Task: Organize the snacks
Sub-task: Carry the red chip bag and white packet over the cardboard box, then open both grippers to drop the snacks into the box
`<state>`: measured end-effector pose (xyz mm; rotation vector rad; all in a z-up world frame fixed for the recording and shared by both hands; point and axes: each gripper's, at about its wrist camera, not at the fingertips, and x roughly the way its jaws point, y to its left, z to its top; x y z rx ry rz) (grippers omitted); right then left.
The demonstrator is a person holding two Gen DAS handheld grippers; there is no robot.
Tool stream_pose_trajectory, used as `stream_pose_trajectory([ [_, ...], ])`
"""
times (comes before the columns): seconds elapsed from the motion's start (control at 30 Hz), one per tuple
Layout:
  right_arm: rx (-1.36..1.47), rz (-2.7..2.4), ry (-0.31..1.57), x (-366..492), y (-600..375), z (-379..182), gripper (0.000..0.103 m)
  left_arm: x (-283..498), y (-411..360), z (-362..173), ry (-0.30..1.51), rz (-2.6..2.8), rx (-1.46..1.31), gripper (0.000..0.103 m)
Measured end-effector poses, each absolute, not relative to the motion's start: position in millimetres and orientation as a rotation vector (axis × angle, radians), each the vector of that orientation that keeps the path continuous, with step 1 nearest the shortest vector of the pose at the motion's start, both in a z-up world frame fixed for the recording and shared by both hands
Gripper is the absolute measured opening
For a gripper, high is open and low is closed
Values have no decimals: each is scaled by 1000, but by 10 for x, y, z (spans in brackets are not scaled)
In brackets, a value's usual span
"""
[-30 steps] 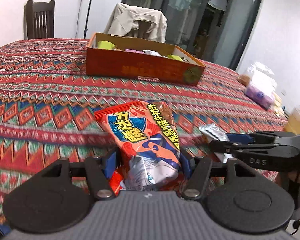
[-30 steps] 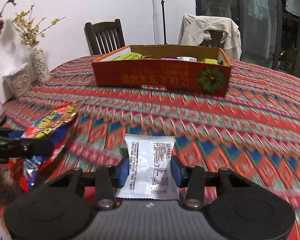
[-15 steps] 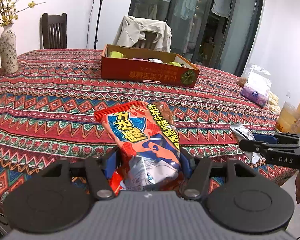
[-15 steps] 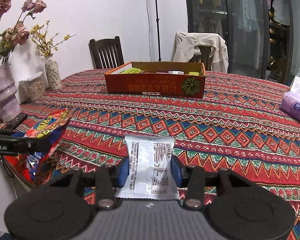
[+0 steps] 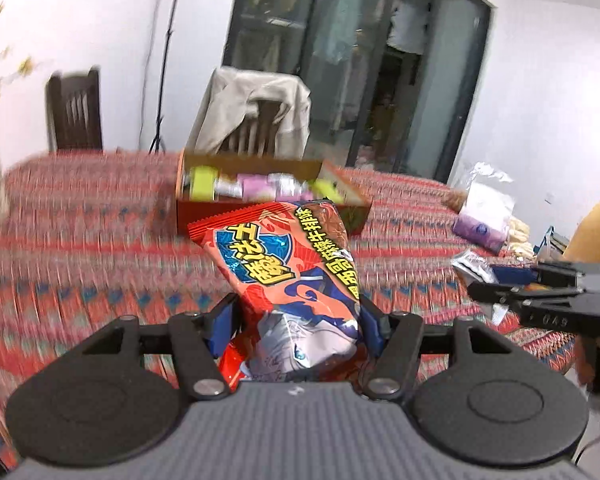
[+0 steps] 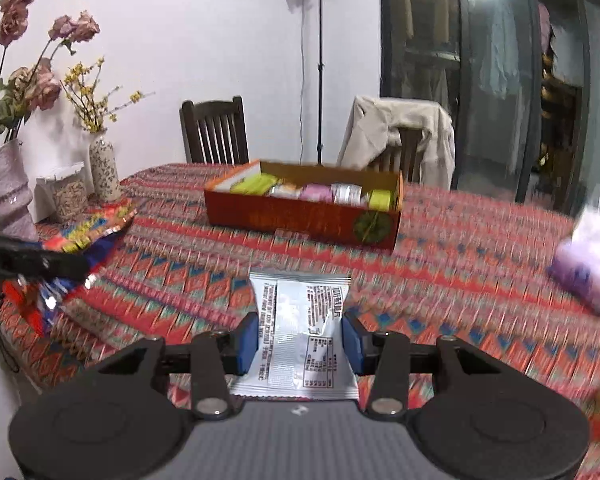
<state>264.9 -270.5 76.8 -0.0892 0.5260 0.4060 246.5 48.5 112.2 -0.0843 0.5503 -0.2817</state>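
A red chip bag point(image 5: 288, 276) is sitting clamped between the blue pads point(image 5: 220, 326) of the left gripper point(image 5: 294, 326), sticking out ahead of it above the patterned tablecloth point(image 5: 80, 248). A silver packet point(image 6: 302, 328) is sitting pinched the same way in the right gripper point(image 6: 300, 338), its printed back facing up. Ahead of both grippers, well apart, an orange box point(image 6: 300, 216) is lying on the table, holding a row of green, pink and silver snacks point(image 6: 316, 192). Beyond it, 2 chairs are standing, 1 draped with a beige jacket point(image 6: 396, 136). Left of the right gripper, 2 vases point(image 6: 104, 168) are holding dried flowers; to its right a purple tissue pack point(image 6: 584, 276) is lying blurred.
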Motion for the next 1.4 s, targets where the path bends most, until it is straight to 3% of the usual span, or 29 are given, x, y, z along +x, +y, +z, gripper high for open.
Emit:
stream_pose_trajectory([
  [0.43,-126,529,451,3906,-2916,2220,43,3763,579,2130,536,-311,5,62],
  [0.7,-68,577,567,5222,-2708,2518,43,4972,534,2364,546,-280,-25,62],
  [0.87,-91,508,681,6116,-2398,2222,43,5778,373,1983,632,-294,-70,62],
  [1.0,-115,450,822,6728,-2154,1607,43,6377,240,1400,748,-284,-109,62],
  [1.23,-183,421,997,7158,-1800,624,43,6942,45,599,882,-249,-77,62],
  [1.4,-234,420,1032,7206,-1633,325,45,7128,22,297,932,-231,-63,63],
])
